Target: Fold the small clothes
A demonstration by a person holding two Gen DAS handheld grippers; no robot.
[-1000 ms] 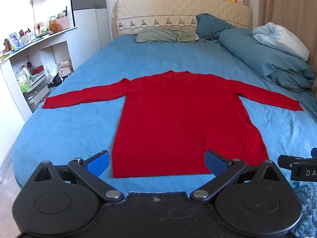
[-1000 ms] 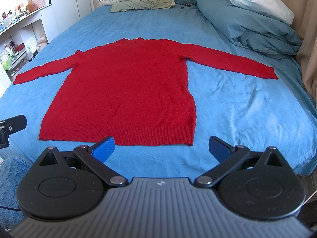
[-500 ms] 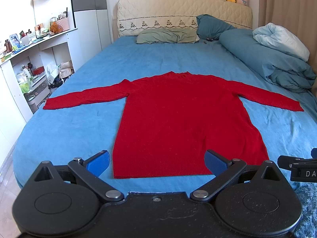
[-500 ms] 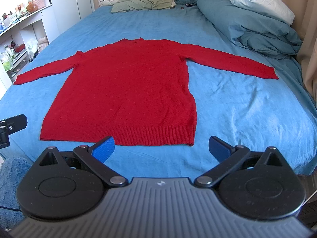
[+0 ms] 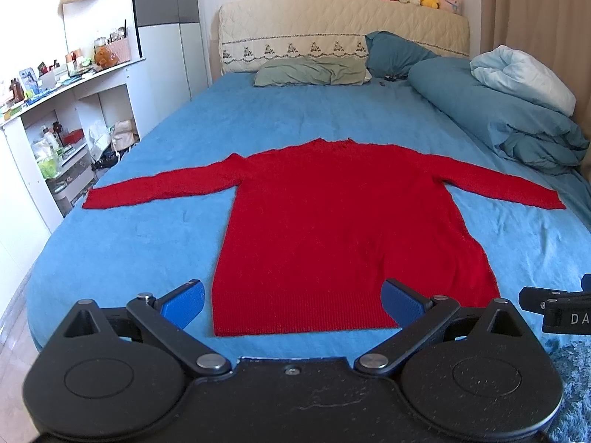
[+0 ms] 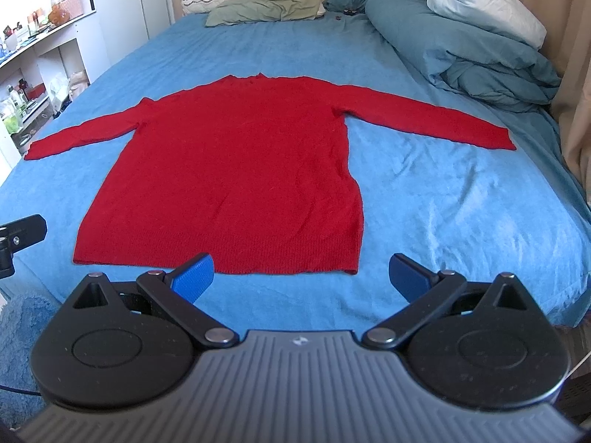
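A red long-sleeved sweater (image 5: 332, 221) (image 6: 240, 170) lies flat on the blue bed sheet (image 5: 129, 251) (image 6: 461, 214), both sleeves spread out to the sides, hem nearest me. My left gripper (image 5: 293, 304) hovers open just short of the hem, its blue pads straddling the hem's left half. Over the bed's near edge, my right gripper (image 6: 303, 275) is open too, in front of the hem's right corner. Neither holds anything.
A bundled blue duvet (image 5: 509, 118) (image 6: 461, 48) and pillows (image 5: 310, 74) lie at the bed's far right and head. White shelves with clutter (image 5: 55, 140) stand along the left. A blue rug (image 6: 18, 339) lies on the floor below.
Both grippers have crept slightly forward toward the sweater's hem; both stay open. The sweater has not moved.
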